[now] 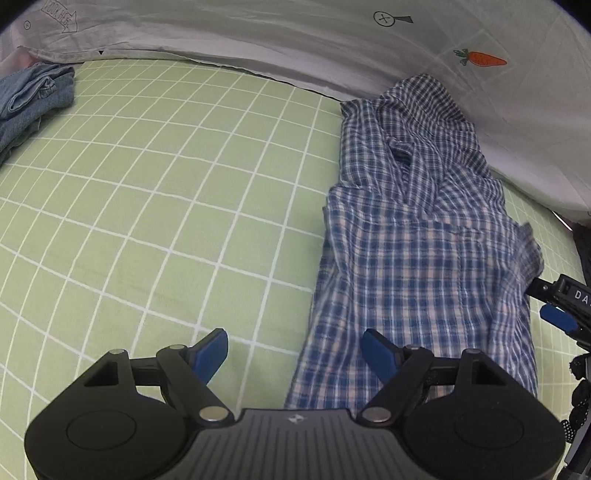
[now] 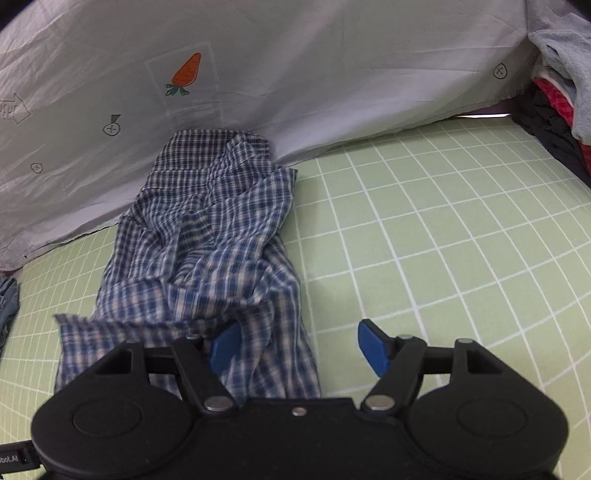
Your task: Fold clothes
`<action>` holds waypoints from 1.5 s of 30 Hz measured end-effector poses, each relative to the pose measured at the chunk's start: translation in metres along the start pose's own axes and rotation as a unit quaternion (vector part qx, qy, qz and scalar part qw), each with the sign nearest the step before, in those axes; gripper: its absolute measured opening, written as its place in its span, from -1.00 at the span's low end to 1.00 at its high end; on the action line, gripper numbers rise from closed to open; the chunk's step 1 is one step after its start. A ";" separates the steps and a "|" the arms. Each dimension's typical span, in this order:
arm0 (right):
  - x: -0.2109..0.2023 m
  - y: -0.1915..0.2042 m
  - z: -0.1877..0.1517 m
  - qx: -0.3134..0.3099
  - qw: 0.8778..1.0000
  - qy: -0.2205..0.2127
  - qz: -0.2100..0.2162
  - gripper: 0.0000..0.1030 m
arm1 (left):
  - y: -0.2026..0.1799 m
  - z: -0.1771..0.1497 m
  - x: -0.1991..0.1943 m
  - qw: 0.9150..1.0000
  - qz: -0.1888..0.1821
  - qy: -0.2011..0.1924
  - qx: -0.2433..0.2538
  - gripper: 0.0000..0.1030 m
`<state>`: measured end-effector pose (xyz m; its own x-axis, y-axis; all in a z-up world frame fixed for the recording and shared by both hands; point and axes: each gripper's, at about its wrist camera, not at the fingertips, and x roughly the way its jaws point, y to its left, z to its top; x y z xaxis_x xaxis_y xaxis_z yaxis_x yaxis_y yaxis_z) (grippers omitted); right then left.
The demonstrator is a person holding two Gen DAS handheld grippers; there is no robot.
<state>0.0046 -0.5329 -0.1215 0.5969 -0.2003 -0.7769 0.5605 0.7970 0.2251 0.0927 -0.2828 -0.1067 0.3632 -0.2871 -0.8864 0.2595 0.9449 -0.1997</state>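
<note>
Left wrist: plaid shirt (image 1: 421, 236) under right-side fingers (image 1: 378, 354), unpinched.

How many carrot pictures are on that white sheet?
1 carrot shows, the same one in both views: printed on the white sheet just above the checked shirt. Others may lie out of view.

Blue-and-white plaid shirt (image 1: 417, 236), crumpled lengthwise, collar end against the white sheet, lying on green grid bedding
</note>
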 end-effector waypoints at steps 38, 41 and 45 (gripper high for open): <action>-0.075 -0.008 -0.086 0.069 0.994 0.030 0.079 0.10 | 0.016 -0.065 -0.019 0.997 -0.050 0.051 -0.015 0.54; -0.067 -0.004 -0.087 0.055 0.994 0.040 0.082 -0.16 | 0.016 -0.065 -0.018 0.997 -0.050 0.052 -0.013 0.55; -0.070 0.001 -0.090 0.029 0.995 0.038 0.086 -0.96 | 0.016 -0.065 -0.018 0.997 -0.051 0.052 -0.009 0.55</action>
<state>-0.0882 -0.4674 -0.1197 0.6422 -0.0188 -0.7663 0.4883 0.7807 0.3900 0.0323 -0.2526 -0.1206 0.2409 -0.3642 -0.8996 0.2728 0.9150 -0.2973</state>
